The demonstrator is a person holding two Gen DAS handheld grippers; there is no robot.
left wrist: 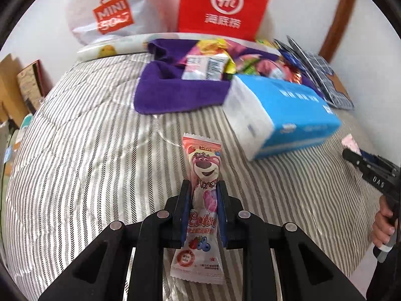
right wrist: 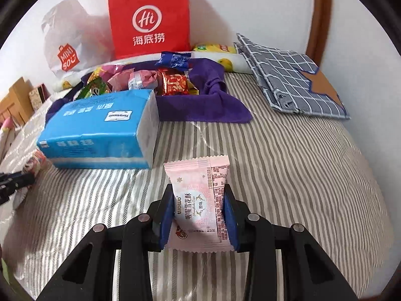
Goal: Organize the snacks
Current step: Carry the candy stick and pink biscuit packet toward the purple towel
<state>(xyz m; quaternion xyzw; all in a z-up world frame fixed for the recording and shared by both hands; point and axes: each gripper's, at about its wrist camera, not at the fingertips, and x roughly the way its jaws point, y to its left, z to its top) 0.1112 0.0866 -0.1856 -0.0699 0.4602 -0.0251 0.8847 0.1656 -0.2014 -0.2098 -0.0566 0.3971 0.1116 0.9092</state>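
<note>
My left gripper [left wrist: 203, 188] is shut on a long pink bear-print candy packet [left wrist: 204, 165], held above the striped bedding. My right gripper [right wrist: 199, 193] is shut on a square pale-pink snack packet [right wrist: 198, 200] with printed text. Ahead of both lies a purple cloth [right wrist: 200, 107] folded into a tray and heaped with wrapped snacks [right wrist: 173, 84]; the purple cloth [left wrist: 160, 92] also shows in the left wrist view. The right gripper's black body [left wrist: 376, 173] and a hand [left wrist: 382, 228] appear at the right edge of the left view.
A blue tissue pack [left wrist: 283, 115] [right wrist: 100, 130] lies beside the cloth. A red paper bag [right wrist: 150, 17] and a white plastic bag [right wrist: 67, 42] stand at the wall. A grey checked cloth bag [right wrist: 288, 75] lies at the right. Striped bedding [right wrist: 288, 175] covers the bed.
</note>
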